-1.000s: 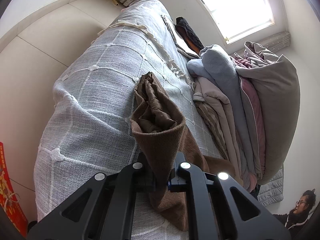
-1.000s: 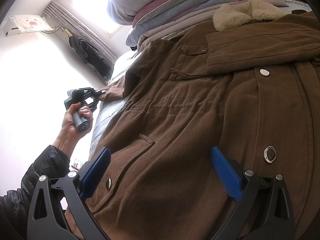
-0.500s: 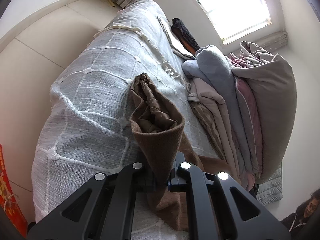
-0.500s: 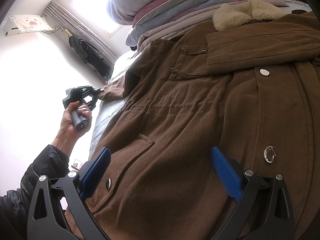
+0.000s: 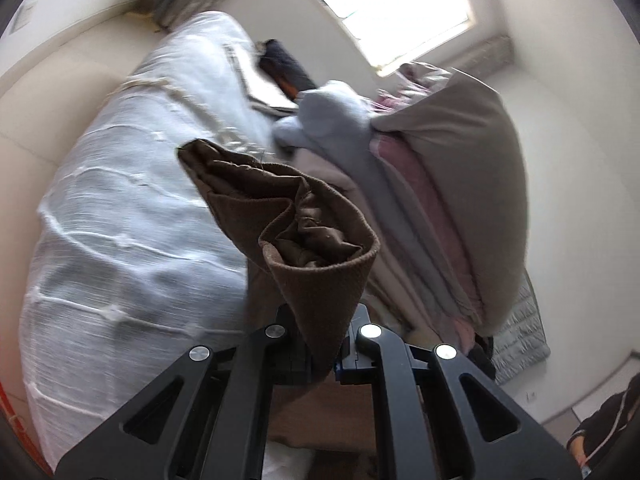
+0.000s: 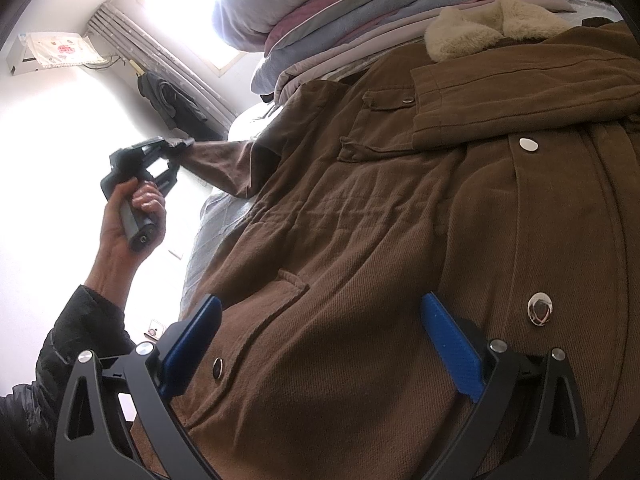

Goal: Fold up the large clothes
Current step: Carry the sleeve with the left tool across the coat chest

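A large brown coat [image 6: 380, 220] with snap buttons and a cream fleece collar [image 6: 492, 24] lies front up on the bed. One sleeve [image 6: 520, 92] is folded across its chest. My left gripper [image 5: 324, 344] is shut on the cuff of the other sleeve [image 5: 312, 252] and holds it up off the bed. From the right wrist view the left gripper [image 6: 176, 148] is at the left, with that sleeve [image 6: 224, 164] stretched out from the coat. My right gripper [image 6: 320, 344] is open just above the coat's lower front, with nothing between its blue pads.
The bed has a white checked cover [image 5: 120, 208]. A tall stack of folded quilts [image 5: 440, 184] lies along the coat's far side, also in the right wrist view [image 6: 380, 8]. Dark clothes [image 6: 172, 100] hang by the window. The person's arm [image 6: 80, 320] is at lower left.
My left gripper has lifted the sleeve cuff higher and swung it toward the quilts and coat; the left view is blurred. The right gripper has stayed open over the coat.
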Tool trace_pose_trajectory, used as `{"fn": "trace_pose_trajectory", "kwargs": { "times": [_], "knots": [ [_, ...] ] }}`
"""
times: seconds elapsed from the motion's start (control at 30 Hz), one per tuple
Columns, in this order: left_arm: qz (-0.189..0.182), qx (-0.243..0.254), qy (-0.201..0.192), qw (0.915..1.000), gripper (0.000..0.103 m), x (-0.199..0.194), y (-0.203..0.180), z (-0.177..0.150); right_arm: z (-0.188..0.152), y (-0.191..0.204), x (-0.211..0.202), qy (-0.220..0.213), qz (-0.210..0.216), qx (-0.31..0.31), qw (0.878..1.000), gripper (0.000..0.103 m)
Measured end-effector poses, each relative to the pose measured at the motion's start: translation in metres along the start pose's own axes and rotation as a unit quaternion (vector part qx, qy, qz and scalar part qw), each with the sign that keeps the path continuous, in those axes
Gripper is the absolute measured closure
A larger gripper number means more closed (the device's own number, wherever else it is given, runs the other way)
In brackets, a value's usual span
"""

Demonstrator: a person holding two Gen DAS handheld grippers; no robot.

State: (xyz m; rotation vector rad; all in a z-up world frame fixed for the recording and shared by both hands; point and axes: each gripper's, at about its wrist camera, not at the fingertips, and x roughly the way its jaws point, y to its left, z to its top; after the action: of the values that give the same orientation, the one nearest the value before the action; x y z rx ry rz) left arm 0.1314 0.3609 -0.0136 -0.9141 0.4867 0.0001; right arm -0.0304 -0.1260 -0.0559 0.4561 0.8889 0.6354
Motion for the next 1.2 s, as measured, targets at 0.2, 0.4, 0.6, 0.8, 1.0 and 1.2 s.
{"fn": "trace_pose_trajectory", "kwargs": {
  "times": [0.2, 0.4, 0.6, 0.8, 1.0, 1.2],
  "knots": [
    [-0.045, 0.08, -0.003, 0.9958, 0.097, -0.016, -0.089, -0.024, 0.001, -0.006, -0.004, -0.005, 0.009, 0.012, 1.0, 0.007],
    [-0.12, 0.176, 0.019, 0.9768, 0.097, -0.02, -0.23, -0.078, 0.02, -0.051, -0.042, -0.033, 0.046, 0.157, 0.986, 0.007],
    [-0.172, 0.254, 0.125, 0.9435, 0.097, 0.028, -0.336, -0.199, 0.064, -0.122, -0.153, -0.144, 0.018, 0.223, 0.964, 0.007],
    [-0.078, 0.316, 0.338, 0.8829, 0.063, 0.145, -0.35, -0.378, 0.034, -0.208, -0.198, -0.216, 0.043, 0.375, 0.9, 0.007],
    [-0.049, 0.374, 0.366, 0.8507, 0.059, 0.153, -0.356, -0.431, 0.025, -0.223, -0.208, -0.233, 0.06, 0.402, 0.883, 0.007],
    [-0.042, 0.395, 0.282, 0.8736, 0.039, 0.092, -0.337, -0.336, 0.027, -0.212, -0.198, -0.218, 0.056, 0.396, 0.89, 0.007]
  ]
}}
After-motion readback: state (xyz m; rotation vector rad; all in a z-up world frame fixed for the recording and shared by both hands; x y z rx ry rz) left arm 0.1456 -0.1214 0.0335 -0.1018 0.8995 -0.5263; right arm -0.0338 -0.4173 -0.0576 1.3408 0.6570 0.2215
